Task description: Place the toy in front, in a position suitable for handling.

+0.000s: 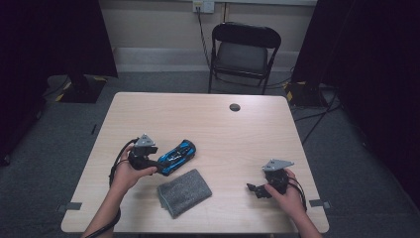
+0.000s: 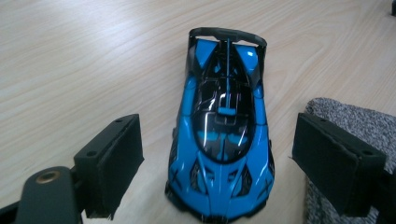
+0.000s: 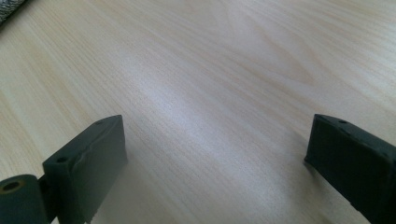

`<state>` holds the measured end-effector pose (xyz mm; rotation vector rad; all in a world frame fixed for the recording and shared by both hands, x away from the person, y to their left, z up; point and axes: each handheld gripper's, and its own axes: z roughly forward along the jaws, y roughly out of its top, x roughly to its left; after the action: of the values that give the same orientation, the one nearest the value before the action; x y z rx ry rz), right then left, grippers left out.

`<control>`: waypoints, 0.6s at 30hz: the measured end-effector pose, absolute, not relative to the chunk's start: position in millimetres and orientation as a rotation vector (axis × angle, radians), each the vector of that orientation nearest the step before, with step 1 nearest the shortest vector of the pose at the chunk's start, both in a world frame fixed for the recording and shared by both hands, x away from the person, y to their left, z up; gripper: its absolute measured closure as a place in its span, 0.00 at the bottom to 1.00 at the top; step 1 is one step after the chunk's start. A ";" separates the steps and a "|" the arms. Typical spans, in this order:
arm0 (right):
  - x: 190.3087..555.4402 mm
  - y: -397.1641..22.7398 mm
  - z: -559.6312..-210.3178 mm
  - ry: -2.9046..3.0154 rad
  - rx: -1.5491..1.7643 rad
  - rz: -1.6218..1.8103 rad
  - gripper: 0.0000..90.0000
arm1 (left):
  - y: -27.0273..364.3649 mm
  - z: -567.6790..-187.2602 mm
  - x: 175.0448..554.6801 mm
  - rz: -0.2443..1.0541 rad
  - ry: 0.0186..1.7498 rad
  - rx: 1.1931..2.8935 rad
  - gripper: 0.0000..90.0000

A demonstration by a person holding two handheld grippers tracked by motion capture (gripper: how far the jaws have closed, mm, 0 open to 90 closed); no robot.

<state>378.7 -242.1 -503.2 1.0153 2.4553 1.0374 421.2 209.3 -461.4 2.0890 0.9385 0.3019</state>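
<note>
A blue and black toy sports car [image 1: 178, 156] [image 2: 222, 126] stands on the wooden table [image 1: 223, 129], left of the middle. My left gripper [image 1: 159, 164] [image 2: 217, 163] is open, its jaws on either side of the car's near end without touching it. A folded grey cloth [image 1: 184, 192] [image 2: 345, 116] lies just beside the car, toward the table's front. My right gripper [image 1: 253, 189] [image 3: 215, 158] rests open near the front right of the table, with only bare wood between its jaws.
A black folding chair [image 1: 242, 52] stands beyond the table's far edge. A round cable hole [image 1: 235, 107] sits near the far middle of the tabletop. Cables run across the floor at the right. A corner of the cloth [image 3: 9, 10] lies far off at top left in the right gripper view.
</note>
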 end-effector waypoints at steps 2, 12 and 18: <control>378.7 -242.1 -503.2 2.455 1.015 1.037 0.04 | 203.0 -464.2 425.3 0.305 0.931 2.097 0.18; 379.0 -242.2 -503.3 2.458 1.011 1.039 0.04 | 190.0 -477.0 437.3 0.289 0.914 2.138 0.18; 379.2 -242.3 -503.3 2.459 1.009 1.040 0.04 | 181.9 -481.1 442.1 0.278 0.911 2.153 0.18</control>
<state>379.2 -242.3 -503.3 1.0090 2.4592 1.0395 442.1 181.9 -481.1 2.1531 0.9112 0.2781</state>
